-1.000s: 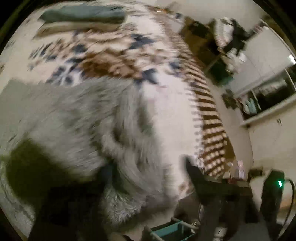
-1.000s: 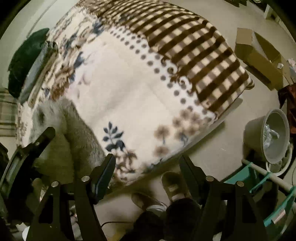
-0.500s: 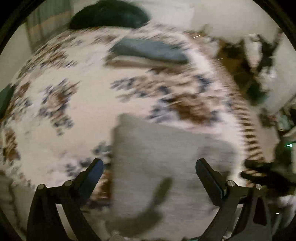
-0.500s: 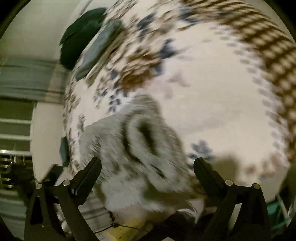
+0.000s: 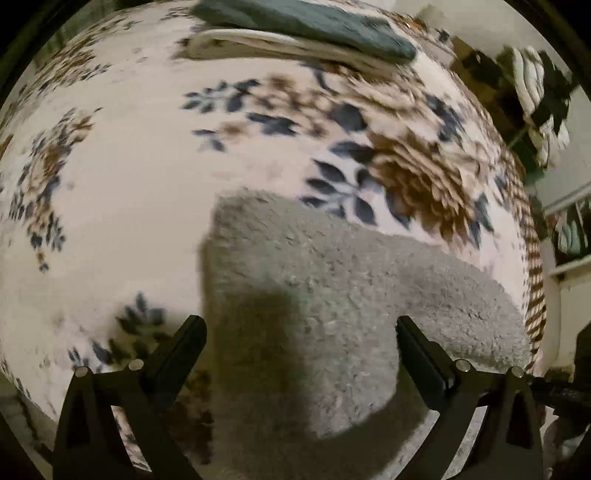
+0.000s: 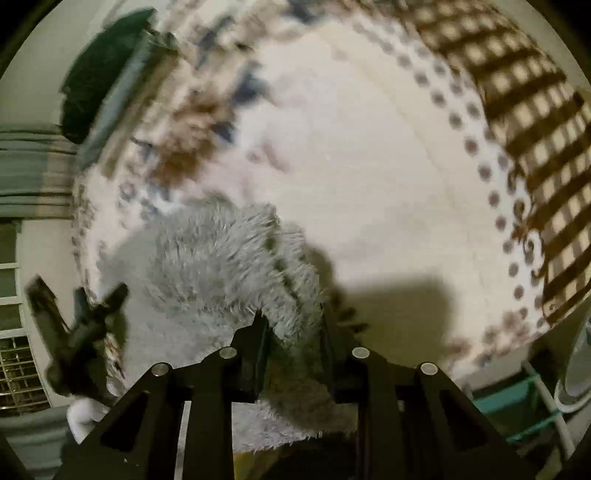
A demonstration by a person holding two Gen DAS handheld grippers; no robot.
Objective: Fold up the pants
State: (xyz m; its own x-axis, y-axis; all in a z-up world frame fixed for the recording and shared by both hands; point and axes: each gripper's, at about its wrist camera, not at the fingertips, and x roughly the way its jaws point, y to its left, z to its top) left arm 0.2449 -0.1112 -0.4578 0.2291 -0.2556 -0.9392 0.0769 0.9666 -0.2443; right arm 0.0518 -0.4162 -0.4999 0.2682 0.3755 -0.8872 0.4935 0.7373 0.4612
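Observation:
Fluffy grey pants (image 5: 332, 295) lie folded on a floral blanket (image 5: 129, 184) covering a bed. My left gripper (image 5: 299, 325) hangs just above the pants' near part, open wide, with the left fingertip (image 5: 194, 326) past the pants' left edge and nothing gripped. In the right wrist view the pants (image 6: 207, 258) bunch up into a ridge. My right gripper (image 6: 293, 321) has its jaws closing on a thick fold of that ridge, and the fabric fills the gap between the pads. The left gripper (image 6: 79, 306) shows blurred at the pants' far left side.
Folded teal and cream clothes (image 5: 303, 26) sit at the bed's far end, beside a dark green pillow (image 6: 99, 66). The blanket's brown checked border (image 6: 535, 110) marks the bed's right edge. Past it stand a teal rack (image 6: 517, 402) and a grey bucket (image 6: 581, 369).
The left gripper came in low over the pants, still wide open. The right gripper moved onto the pants and its jaws narrowed from wide apart to pinching a fold.

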